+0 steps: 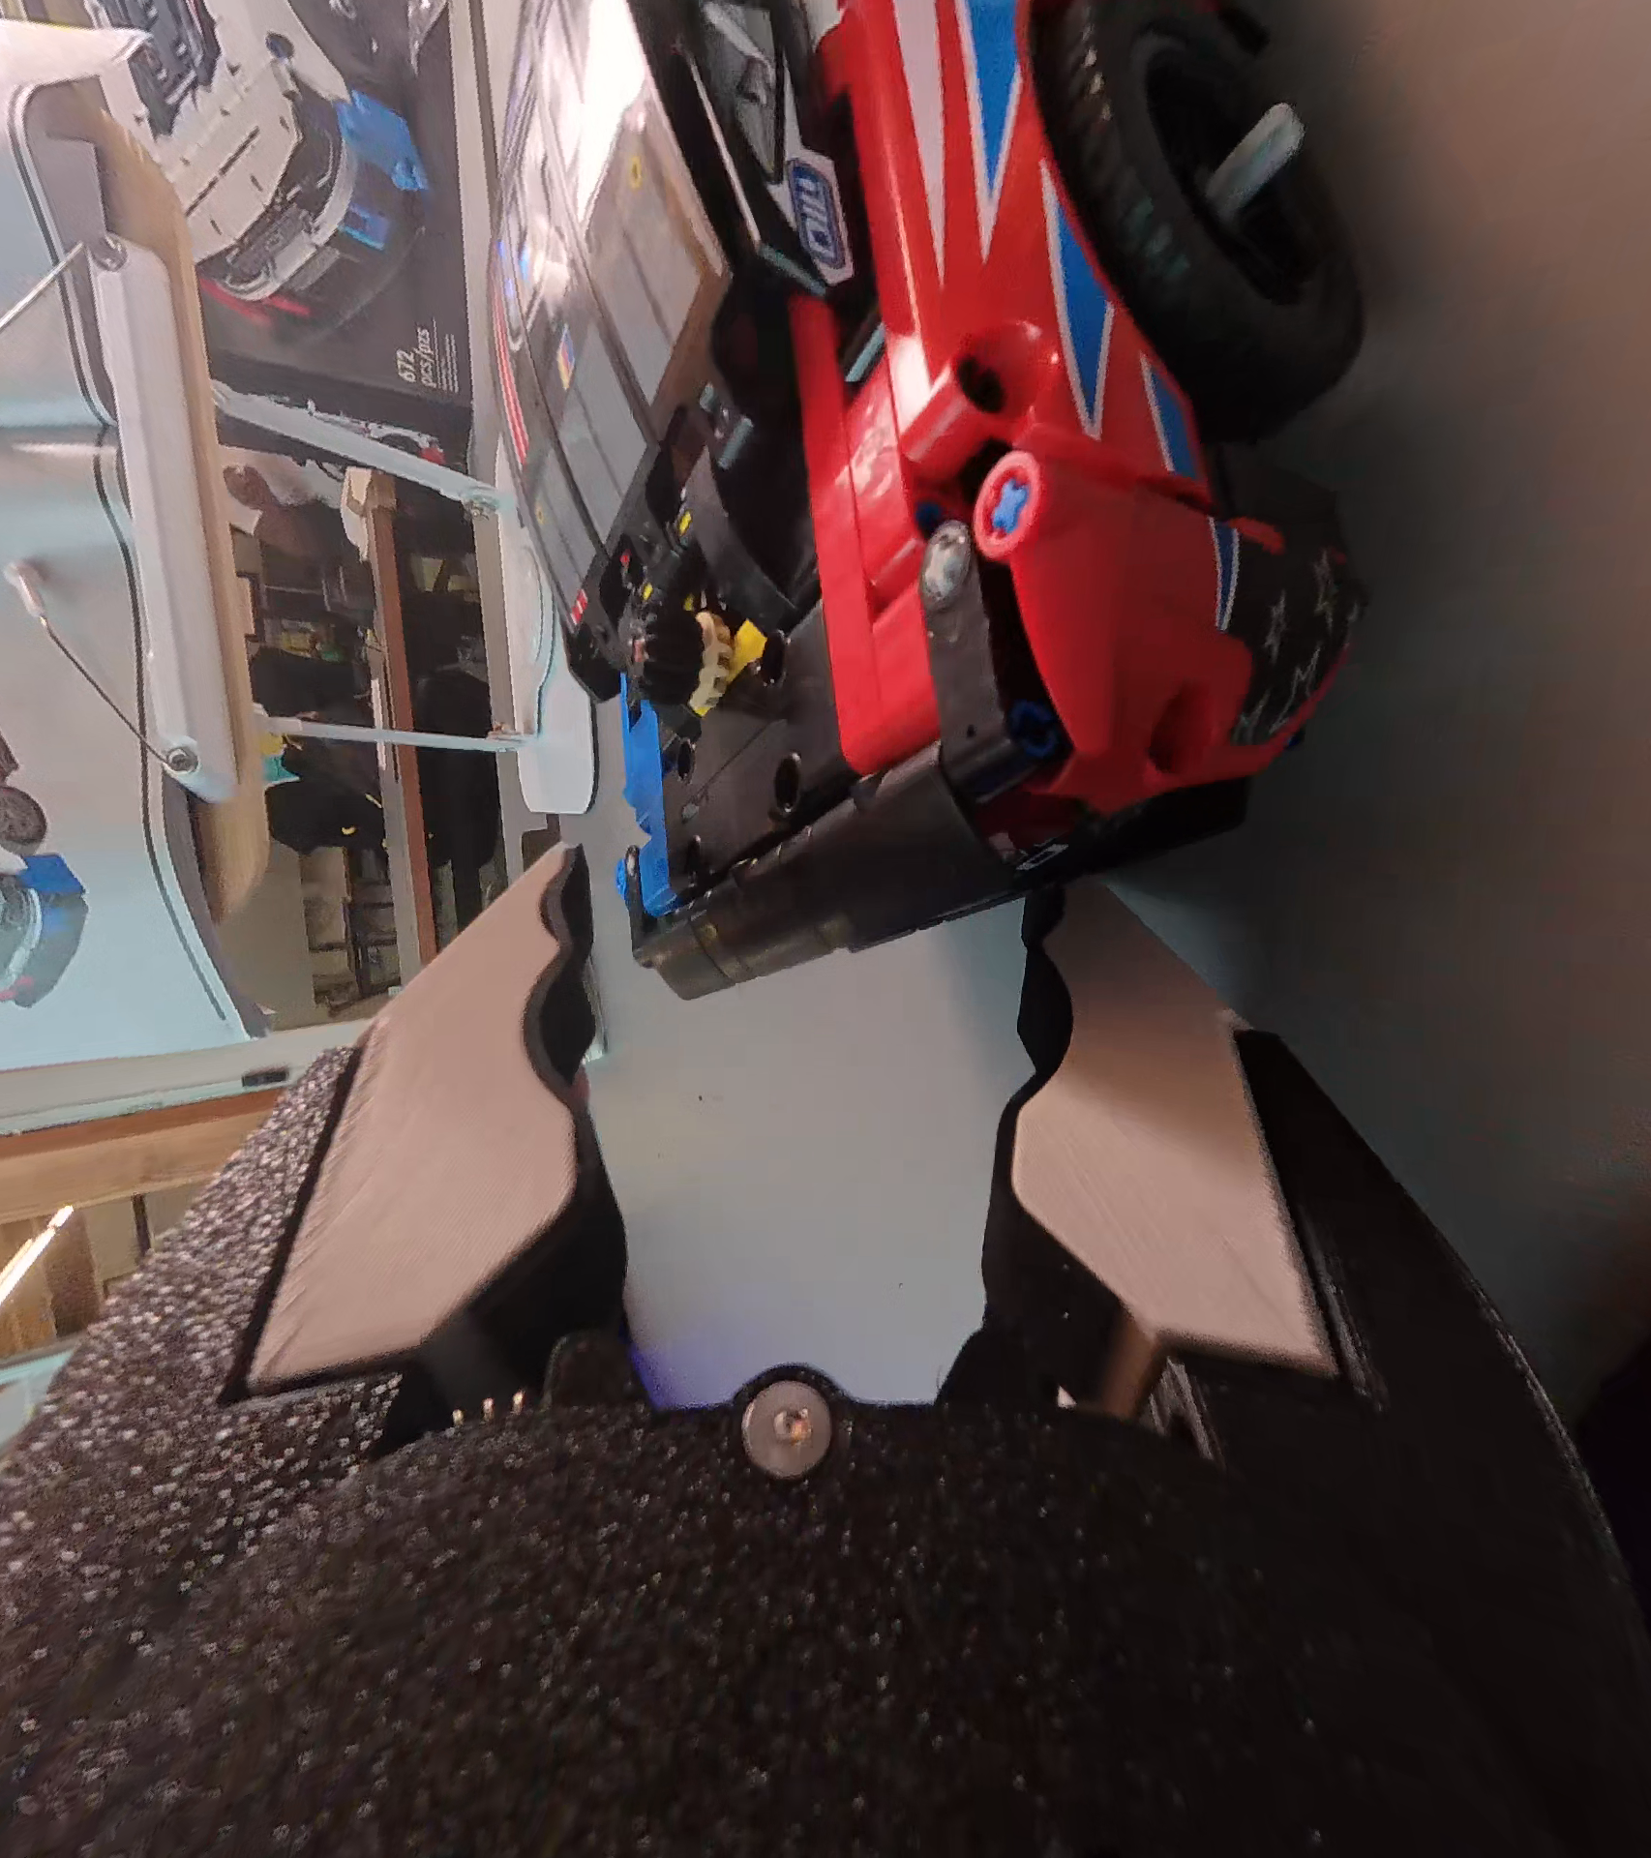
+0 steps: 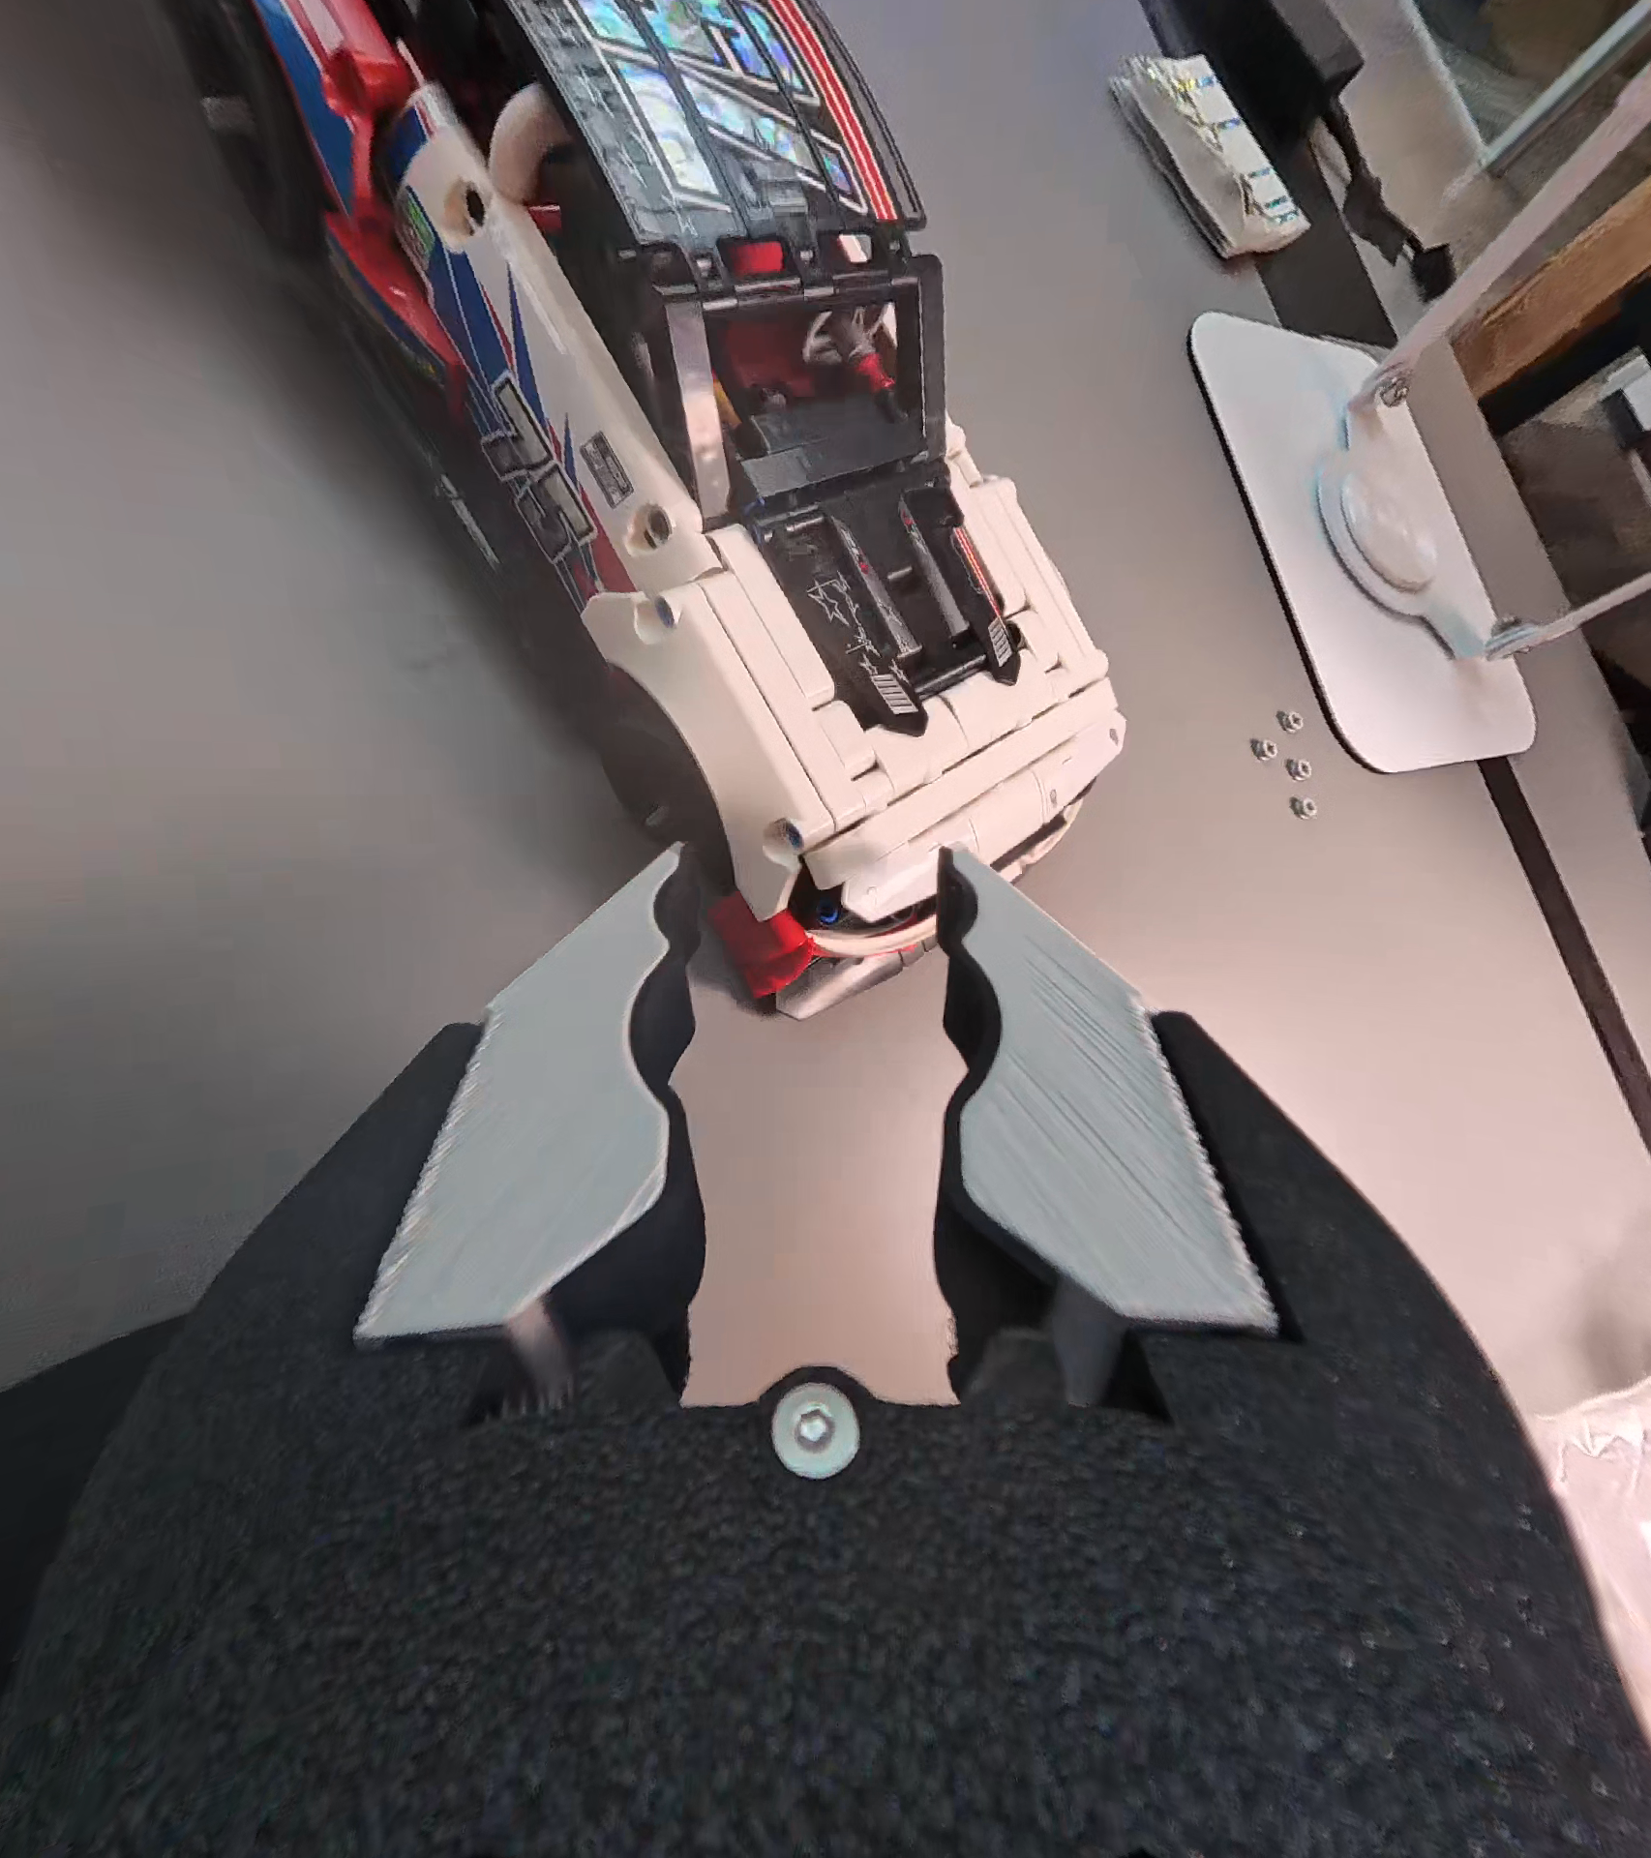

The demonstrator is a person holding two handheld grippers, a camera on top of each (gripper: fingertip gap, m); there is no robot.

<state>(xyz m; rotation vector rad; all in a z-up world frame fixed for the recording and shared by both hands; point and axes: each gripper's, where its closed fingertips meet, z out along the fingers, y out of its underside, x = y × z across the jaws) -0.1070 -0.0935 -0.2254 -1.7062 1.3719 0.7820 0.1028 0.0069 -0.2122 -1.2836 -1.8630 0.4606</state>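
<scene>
**Spotter:** Where is the car sitting?

**Operator:** The brick-built car point(image 2: 852, 704) stands on the grey worktop point(image 2: 801, 1206), between my two grippers. Its white nose faces my right gripper point(image 2: 811, 875) and its red tail point(image 1: 952, 603) faces my left gripper point(image 1: 806, 885). The long axis runs from one gripper to the other.

**Spotter:** And the jaws?

**Operator:** Both are spread wide and hold nothing. The right fingertips flank a front corner of the car's bumper. I cannot tell whether they touch it. The left fingertips sit just behind the car's dark rear cylinder.

**Spotter:** Anything close to the car?

**Operator:** Four small nuts point(image 2: 1284, 764) lie beside the car's nose, with a white stand base point(image 2: 1354, 563) beyond them. I judge those clipped panels would pop under a hard squeeze.
</scene>
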